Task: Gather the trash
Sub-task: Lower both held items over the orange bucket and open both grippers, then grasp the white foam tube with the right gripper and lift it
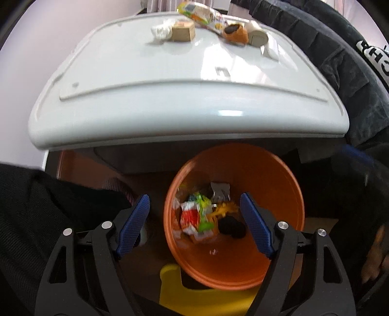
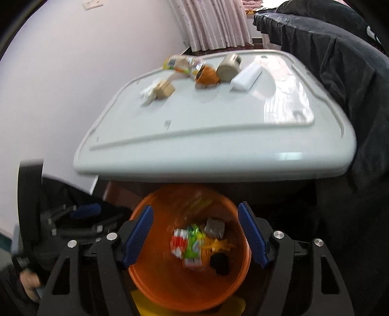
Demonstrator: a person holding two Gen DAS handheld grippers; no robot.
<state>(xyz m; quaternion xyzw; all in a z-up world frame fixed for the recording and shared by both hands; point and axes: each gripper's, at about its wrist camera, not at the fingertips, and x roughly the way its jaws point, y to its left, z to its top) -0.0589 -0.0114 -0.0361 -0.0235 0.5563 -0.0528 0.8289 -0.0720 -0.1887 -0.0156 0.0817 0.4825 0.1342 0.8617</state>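
Observation:
An orange bin stands on the floor under the white table's front edge, holding several wrappers; the bin also shows in the right wrist view. My left gripper is open and empty above the bin mouth. My right gripper is open and empty above the same bin. Far on the table lie a crumpled tissue, a small cardboard box, a colourful packet, an orange paper cup, a cardboard roll and a white packet.
Dark clothing hangs at the table's right side. A pale wall and a pink curtain lie behind. A yellow object lies beneath the bin. The left gripper's frame shows at the right wrist view's left edge.

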